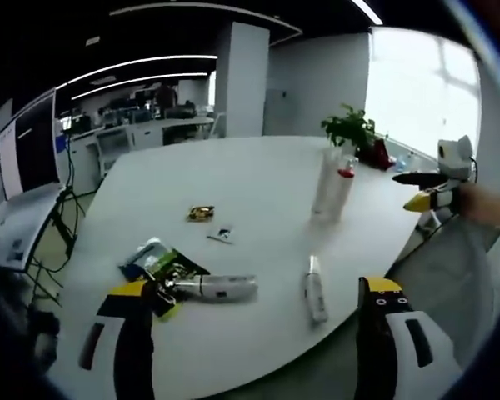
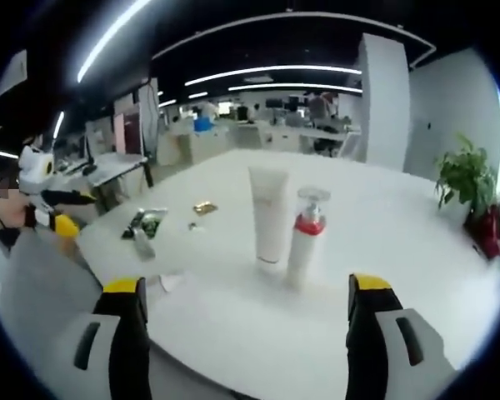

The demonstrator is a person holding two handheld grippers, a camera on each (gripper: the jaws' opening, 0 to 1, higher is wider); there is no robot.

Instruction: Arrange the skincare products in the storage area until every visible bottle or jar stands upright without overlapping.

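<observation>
In the left gripper view the left hand-held gripper (image 1: 258, 312) hangs over the near edge of the white table (image 1: 258, 192) with its jaws wide apart and nothing between them. Just beyond its left jaw a white bottle (image 1: 212, 287) lies on its side near that edge, its neck touching a dark green packet (image 1: 157, 260), and a thin tube (image 1: 315, 290) lies flat a little to the right. Farther in sit a small gold item (image 1: 200, 214) and a tiny scrap (image 1: 222, 236), too small to identify. Toward the far right edge a white tube (image 1: 325, 182) and a pump bottle (image 1: 342, 190) with a red collar stand upright, just beside each other, with a potted plant (image 1: 350, 129) behind them. In the right gripper view the right hand-held gripper (image 2: 246, 312) is likewise spread open and empty, facing the same upright pair.
</observation>
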